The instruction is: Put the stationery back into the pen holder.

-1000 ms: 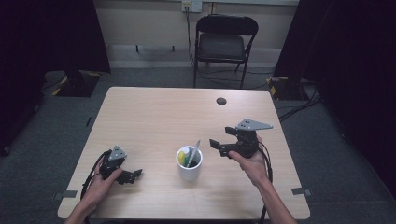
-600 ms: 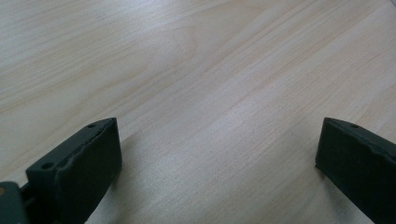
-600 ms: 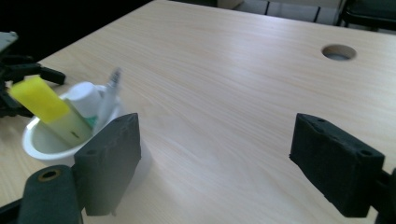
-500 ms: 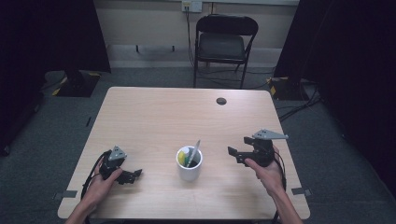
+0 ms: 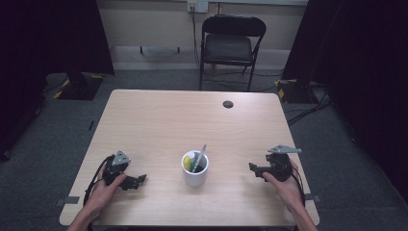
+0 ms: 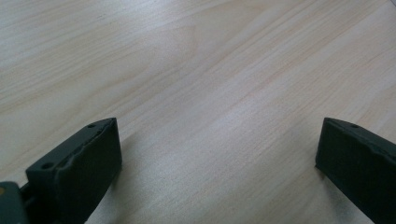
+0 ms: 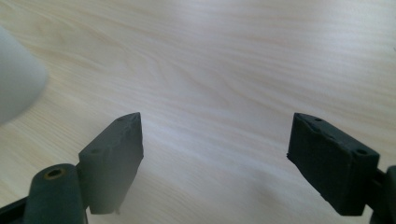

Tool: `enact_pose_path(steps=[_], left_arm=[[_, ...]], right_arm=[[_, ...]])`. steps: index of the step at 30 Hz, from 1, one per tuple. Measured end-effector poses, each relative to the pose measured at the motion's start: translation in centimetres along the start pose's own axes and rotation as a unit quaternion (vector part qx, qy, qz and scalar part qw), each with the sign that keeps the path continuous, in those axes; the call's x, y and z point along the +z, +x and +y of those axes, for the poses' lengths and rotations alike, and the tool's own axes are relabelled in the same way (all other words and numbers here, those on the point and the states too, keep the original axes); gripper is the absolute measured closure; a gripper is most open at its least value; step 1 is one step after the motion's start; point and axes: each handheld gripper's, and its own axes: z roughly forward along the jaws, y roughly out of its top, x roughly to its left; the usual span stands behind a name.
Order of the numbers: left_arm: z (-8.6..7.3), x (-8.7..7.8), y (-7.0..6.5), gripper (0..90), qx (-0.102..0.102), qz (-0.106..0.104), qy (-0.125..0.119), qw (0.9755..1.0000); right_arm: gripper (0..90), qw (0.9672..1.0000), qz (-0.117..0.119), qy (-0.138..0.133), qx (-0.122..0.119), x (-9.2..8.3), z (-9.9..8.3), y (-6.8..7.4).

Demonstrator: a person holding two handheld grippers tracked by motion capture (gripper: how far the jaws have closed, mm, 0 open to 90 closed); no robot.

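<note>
A white cup (image 5: 195, 174) stands on the wooden table (image 5: 192, 120) near its front middle, holding a grey pen (image 5: 200, 156) and something yellow. My left gripper (image 5: 139, 180) rests low on the table left of the cup, open, with bare wood between its jaws in the left gripper view (image 6: 217, 149). My right gripper (image 5: 252, 168) sits low to the right of the cup, pointing toward it. It is open, its jaws have just closed a little, and nothing lies between them (image 7: 215, 140). The cup's white side (image 7: 16, 84) blurs in at the left of the right gripper view.
A black round grommet (image 5: 228, 104) sits in the tabletop toward the far edge. A black folding chair (image 5: 231, 43) stands behind the table. Cables run over the grey carpet at the right (image 5: 308, 103).
My right gripper has moved down and to the right, away from the cup, toward the table's front right. The left gripper and the cup have stayed put.
</note>
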Motion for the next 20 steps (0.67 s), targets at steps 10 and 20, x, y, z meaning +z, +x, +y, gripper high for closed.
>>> enact_pose_path(steps=[10,20], left_arm=[[0.0,0.0,0.0,0.0,0.0,0.0,0.0,1.0],[0.0,0.0,0.0,0.0,0.001,0.0,0.001,1.0]], right_arm=[[15.3,0.9983,-0.035,0.046,0.014,1.3,-2.5,-1.3],[13.6,0.9981,-0.062,-0.001,-0.009,1.6,-3.7,-0.6]])
